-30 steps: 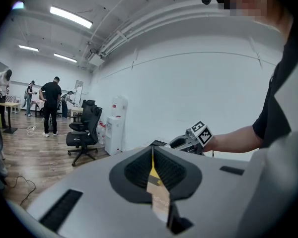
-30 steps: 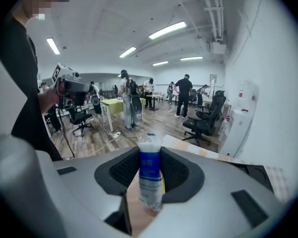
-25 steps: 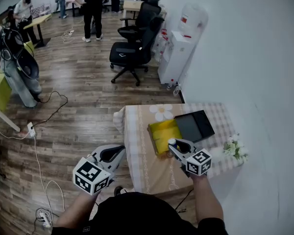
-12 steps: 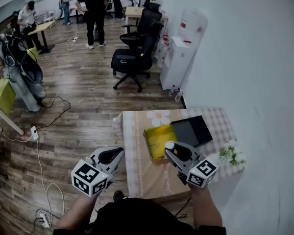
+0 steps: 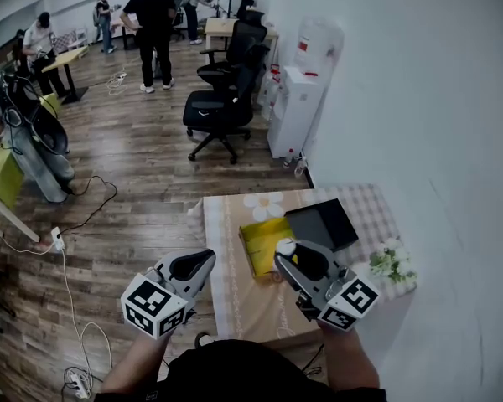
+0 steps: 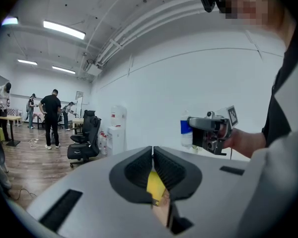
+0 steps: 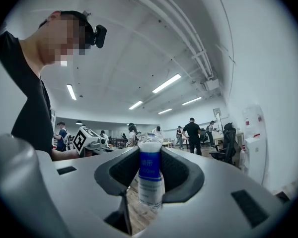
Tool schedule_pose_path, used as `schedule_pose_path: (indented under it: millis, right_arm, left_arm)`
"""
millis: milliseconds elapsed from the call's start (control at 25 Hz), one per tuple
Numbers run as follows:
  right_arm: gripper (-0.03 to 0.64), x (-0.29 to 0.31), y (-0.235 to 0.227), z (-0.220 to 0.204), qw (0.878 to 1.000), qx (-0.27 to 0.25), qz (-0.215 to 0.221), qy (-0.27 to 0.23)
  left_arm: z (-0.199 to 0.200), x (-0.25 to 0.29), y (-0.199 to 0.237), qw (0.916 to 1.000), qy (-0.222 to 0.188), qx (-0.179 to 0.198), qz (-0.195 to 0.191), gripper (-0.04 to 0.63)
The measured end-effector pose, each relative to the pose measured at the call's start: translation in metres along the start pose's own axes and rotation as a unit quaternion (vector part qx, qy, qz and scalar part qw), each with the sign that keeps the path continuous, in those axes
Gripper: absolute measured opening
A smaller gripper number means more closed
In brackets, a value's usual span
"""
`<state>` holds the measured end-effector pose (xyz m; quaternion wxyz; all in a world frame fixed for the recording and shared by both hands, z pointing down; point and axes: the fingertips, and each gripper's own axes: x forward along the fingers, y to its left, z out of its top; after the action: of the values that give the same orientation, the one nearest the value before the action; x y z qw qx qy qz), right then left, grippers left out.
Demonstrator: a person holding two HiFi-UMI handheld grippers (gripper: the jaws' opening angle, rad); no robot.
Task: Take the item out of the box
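Observation:
An open yellow box [image 5: 262, 239] lies on the small table [image 5: 243, 300], with its black lid [image 5: 322, 223] beside it on the right. My right gripper [image 5: 287, 255] hovers over the box's near right corner, shut on a small white bottle with a blue label [image 7: 150, 175]; its white top [image 5: 283, 246] shows at the jaw tips. The left gripper view also catches that bottle [image 6: 186, 133], held up in the air. My left gripper [image 5: 206, 260] hangs left of the table over the floor, jaws shut and empty [image 6: 153, 151].
A small bunch of white flowers [image 5: 391, 264] sits at the table's right edge by the white wall. Black office chairs [image 5: 222, 99] and a water dispenser [image 5: 300, 90] stand beyond the table. Several people stand far back. Cables [image 5: 71, 249] run across the wooden floor at left.
My right gripper has drawn back toward me and slightly left with the bottle in it. The left gripper has barely moved.

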<state>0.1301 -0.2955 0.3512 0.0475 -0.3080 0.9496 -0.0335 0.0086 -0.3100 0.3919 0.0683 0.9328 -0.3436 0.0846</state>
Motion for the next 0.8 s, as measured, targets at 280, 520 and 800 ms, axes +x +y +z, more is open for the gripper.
schedule_pose_path:
  millis: [280, 520, 800]
  right_arm:
    - [0.135, -0.003, 0.022, 0.031, 0.999, -0.023, 0.009, -0.048]
    - [0.135, -0.004, 0.034, 0.049, 0.996, -0.047, 0.001, -0.077]
    - [0.133, -0.004, 0.025, 0.035, 0.995, -0.058, -0.04, -0.07]
  left_arm:
    - [0.025, 0.0, -0.014, 0.9993, -0.027, 0.024, -0.005, 0.021]
    - [0.041, 0.0, -0.022, 0.9984, -0.038, 0.041, -0.012, 0.021]
    - [0.048, 0.0, -0.022, 0.9976, -0.057, 0.039, 0.002, 0.021]
